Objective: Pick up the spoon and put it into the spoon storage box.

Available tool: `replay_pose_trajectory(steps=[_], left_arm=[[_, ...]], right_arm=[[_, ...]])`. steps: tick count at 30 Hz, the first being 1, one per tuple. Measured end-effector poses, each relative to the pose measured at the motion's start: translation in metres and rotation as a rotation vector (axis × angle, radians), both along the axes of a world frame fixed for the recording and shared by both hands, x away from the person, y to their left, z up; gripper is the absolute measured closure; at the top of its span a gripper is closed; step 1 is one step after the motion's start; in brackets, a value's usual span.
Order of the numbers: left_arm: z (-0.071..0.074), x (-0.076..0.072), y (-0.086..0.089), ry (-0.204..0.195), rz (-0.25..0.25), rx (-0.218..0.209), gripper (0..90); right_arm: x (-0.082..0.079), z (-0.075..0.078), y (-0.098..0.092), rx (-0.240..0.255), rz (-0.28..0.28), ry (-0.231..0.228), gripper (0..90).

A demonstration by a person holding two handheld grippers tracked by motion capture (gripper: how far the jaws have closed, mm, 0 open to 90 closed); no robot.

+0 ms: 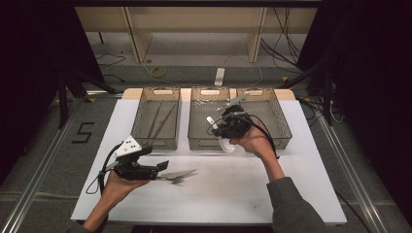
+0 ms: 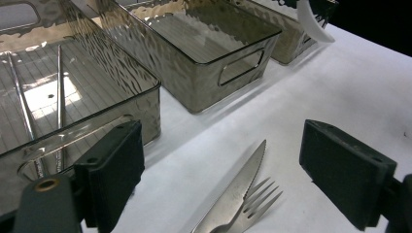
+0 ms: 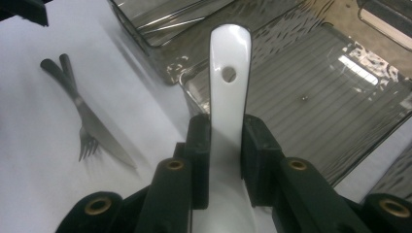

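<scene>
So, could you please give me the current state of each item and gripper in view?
White spoon: clamped in the right gripper, lifted over the middle bin.
Left gripper: open, holding nothing.
Knife: flat on the table, crossing the fork.
Fork: flat on the table.
Left bin: holds chopsticks.

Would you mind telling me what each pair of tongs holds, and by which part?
The right tongs clamp a white ceramic spoon by its handle. The left tongs are open and hold nothing.
</scene>
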State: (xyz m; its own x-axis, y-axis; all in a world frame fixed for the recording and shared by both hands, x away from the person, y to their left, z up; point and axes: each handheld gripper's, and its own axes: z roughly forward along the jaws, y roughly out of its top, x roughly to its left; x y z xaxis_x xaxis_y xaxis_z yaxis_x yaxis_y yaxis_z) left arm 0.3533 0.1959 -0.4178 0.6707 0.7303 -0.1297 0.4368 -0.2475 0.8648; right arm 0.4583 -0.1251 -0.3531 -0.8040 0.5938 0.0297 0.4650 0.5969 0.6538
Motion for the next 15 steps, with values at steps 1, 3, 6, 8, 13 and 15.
replay_pose_trajectory(steps=[1,3,6,8,13,15], left_arm=[[0.000,0.000,0.000,0.000,0.000,0.003,15.8],[0.000,0.000,0.000,0.001,0.002,0.004,15.7],[0.000,0.000,0.000,0.000,0.000,0.002,15.7],[0.000,0.000,0.000,-0.003,0.005,-0.005,15.7],[0.000,0.000,0.000,-0.003,0.006,-0.007,15.7],[0.000,0.000,0.000,-0.005,0.005,-0.010,15.7]], right_arm=[[0.002,0.001,0.001,0.005,-0.003,0.000,75.8],[0.006,0.004,0.004,0.024,-0.012,0.000,75.8],[0.012,0.010,0.007,0.043,-0.028,-0.007,75.9],[0.017,0.012,0.008,0.042,-0.028,-0.018,75.8],[0.028,0.013,0.011,0.040,-0.046,-0.019,75.8],[0.032,0.013,0.012,0.044,-0.052,-0.021,75.8]])
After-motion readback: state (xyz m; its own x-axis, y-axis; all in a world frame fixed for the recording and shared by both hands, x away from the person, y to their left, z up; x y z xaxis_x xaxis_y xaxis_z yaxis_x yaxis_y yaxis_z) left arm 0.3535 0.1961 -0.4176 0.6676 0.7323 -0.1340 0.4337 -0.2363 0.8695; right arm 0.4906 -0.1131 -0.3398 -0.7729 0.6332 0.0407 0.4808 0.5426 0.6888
